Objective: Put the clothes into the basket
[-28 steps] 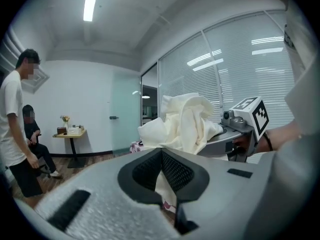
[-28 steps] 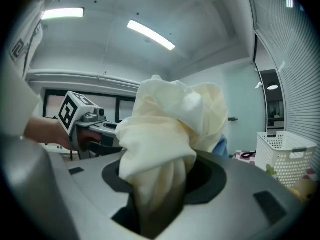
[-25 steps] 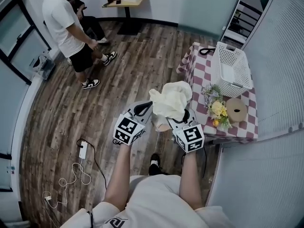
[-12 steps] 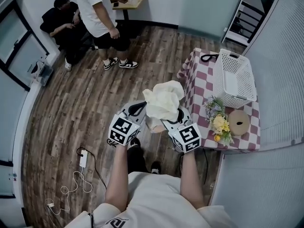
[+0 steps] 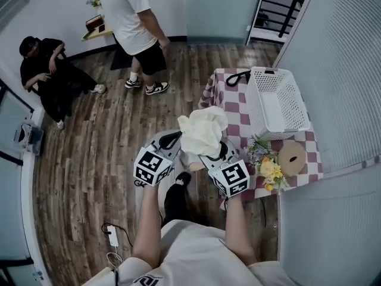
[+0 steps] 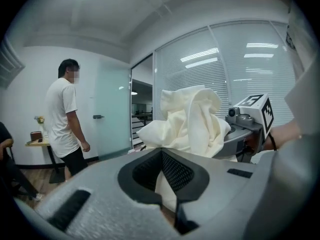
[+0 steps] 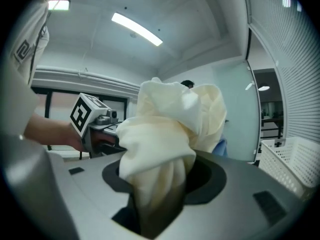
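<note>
Above the wooden floor [image 5: 89, 154], just short of the checked table [image 5: 229, 107], a cream garment [image 5: 203, 130] sits bunched between the two tongs, held up in front of the person. The left tongs [image 5: 174, 140] have closed on a fold of it: the left gripper view shows cloth running down into the narrow gap between the jaws. The right tongs [image 5: 219, 151] are clamped about a thicker wad, jaws roughly half apart with fabric filling the space between them. The white basket [image 5: 297, 109] stands on the table beyond and, from above, seems to hold no clothes. I judge the pick-up done and the carry under way, with the drop into the basket left to do. Only the head view gives the layout: basket, flowers [image 5: 266, 167] and a roll of tape [image 5: 293, 157] on the table, a standing person [image 5: 134, 22] and a seated one [image 5: 44, 70] farther off. The gripper views alone show each grip. The right one also catches the basket's lattice wall at its edge, which the left does not.
</note>
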